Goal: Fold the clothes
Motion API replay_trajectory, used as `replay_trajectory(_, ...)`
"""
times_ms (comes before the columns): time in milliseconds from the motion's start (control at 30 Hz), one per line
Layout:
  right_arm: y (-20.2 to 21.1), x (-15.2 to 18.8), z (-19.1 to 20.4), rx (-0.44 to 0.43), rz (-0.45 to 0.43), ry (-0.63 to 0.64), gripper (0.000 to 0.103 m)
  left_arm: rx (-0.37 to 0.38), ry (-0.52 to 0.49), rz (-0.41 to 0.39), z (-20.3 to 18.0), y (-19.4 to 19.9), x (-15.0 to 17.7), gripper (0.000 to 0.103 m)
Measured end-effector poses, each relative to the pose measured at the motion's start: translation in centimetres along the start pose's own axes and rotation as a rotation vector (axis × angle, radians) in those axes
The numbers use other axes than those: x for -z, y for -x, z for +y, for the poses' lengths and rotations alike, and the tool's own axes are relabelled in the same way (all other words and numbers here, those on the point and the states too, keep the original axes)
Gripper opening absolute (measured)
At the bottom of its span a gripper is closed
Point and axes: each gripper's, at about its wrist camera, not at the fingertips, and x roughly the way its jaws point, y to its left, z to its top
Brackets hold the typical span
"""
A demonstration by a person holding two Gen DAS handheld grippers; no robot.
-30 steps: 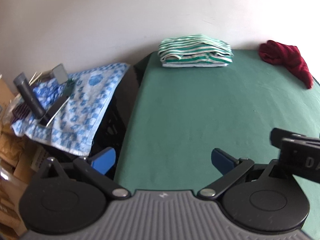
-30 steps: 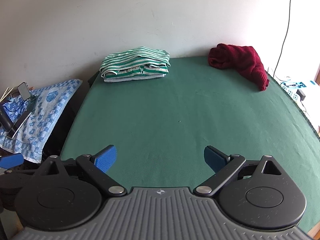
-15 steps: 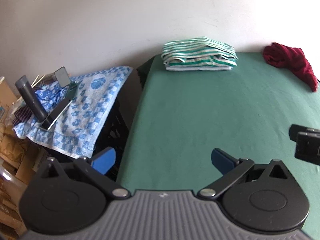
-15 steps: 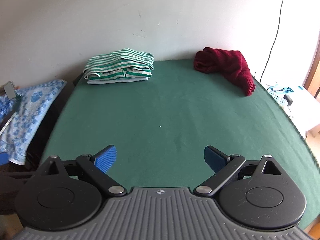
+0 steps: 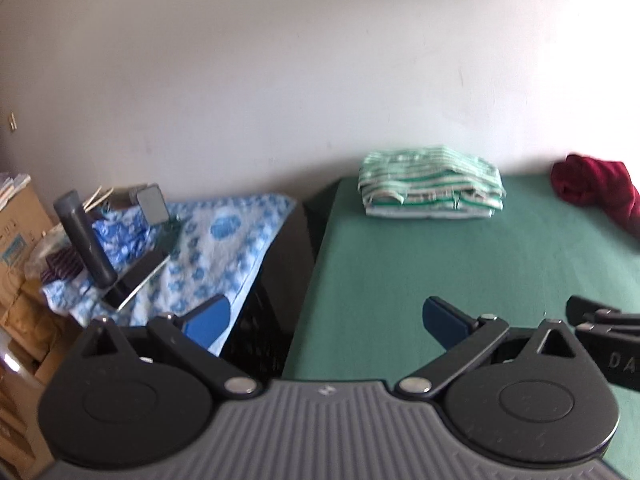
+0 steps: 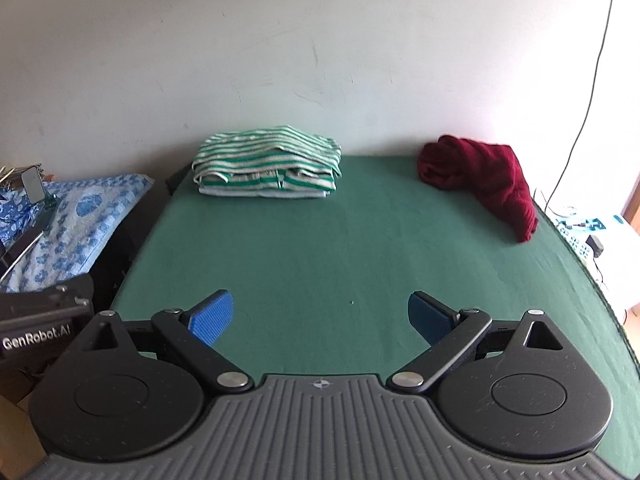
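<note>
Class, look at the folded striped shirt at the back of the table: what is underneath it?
The striped shirt rests directly on the green tablecloth; nothing else shows beneath its edges. Whatever lies under its middle is covered by its own folded layers, and the cloth hides the tabletop.

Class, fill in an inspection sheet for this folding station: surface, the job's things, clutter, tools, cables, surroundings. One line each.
Surface: green table cover, bare in the middle.
Job's things: striped clothes folded in a stack at the far left; red garment crumpled at the far right.
Clutter: nothing seen on the cover.
Tools: left tool and right tool both open and holding nothing.
Cables: one cable hangs down the wall at right.
Surroundings: blue patterned towel and cardboard boxes to the left.
</note>
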Motion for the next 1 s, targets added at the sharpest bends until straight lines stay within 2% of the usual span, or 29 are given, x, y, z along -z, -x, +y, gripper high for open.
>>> replay_trajectory(67,0.0,-0.2,0.1,-0.007,-0.015,-0.002,0.096,0.002,0.003,-0.018,0.1,-0.1,-0.2,0.102)
replay_trajectory(233,-0.1,-0.7,0.2,-0.023,-0.055,-0.010,0.096,0.011,0.014,-0.007,0.4,-1.0,-0.7,0.102)
replay_trajectory(500,-0.7,-1.0,1.0,-0.028,-0.052,0.004,0.096,0.052,0.045,0.033,1.0,-2.0,-0.8,0.102)
replay_trajectory(1000,-1.3,-1.1,1.6,-0.022,-0.025,0.021,0.096,0.073,0.058,0.045,1.5,-2.7,-0.3,0.102)
